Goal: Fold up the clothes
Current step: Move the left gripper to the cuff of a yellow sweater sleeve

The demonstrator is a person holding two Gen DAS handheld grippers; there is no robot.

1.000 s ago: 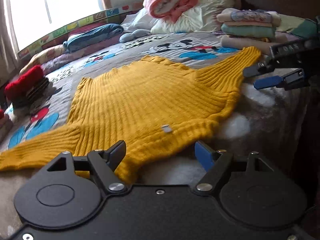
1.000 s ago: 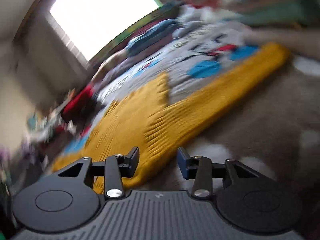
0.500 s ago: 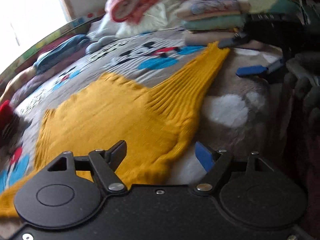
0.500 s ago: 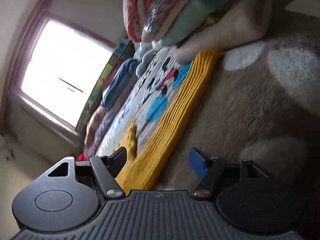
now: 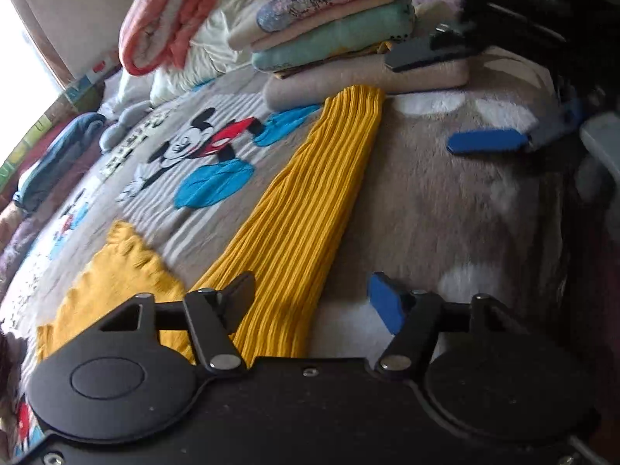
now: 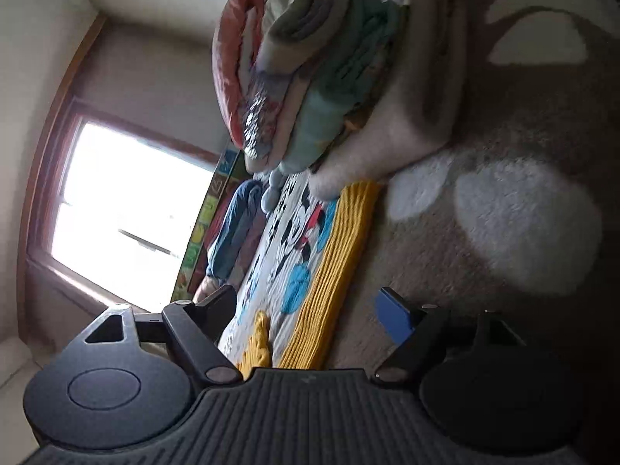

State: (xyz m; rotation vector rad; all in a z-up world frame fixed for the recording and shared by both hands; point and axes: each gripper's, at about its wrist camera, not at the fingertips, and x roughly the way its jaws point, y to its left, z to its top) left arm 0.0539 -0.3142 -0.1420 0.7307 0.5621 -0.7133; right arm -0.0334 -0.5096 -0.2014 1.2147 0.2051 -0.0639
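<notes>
Left wrist: my left gripper (image 5: pixel 310 294), jaws wide, empty, over the sweater (image 5: pixel 128 267) sleeve (image 5: pixel 310 193) flat on the bed (image 5: pixel 445 201); right gripper (image 5: pixel 476 97) beyond, wide, empty, beside the stack (image 5: pixel 333 38). Risk: I may nudge that stack, or pinch fleece along with the cuff.

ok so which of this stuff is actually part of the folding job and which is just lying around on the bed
In the job:
yellow sweater
left claw, open
right claw, open

Lying about:
stack of folded clothes
pink blanket
cartoon bedspread
blue garment
</notes>
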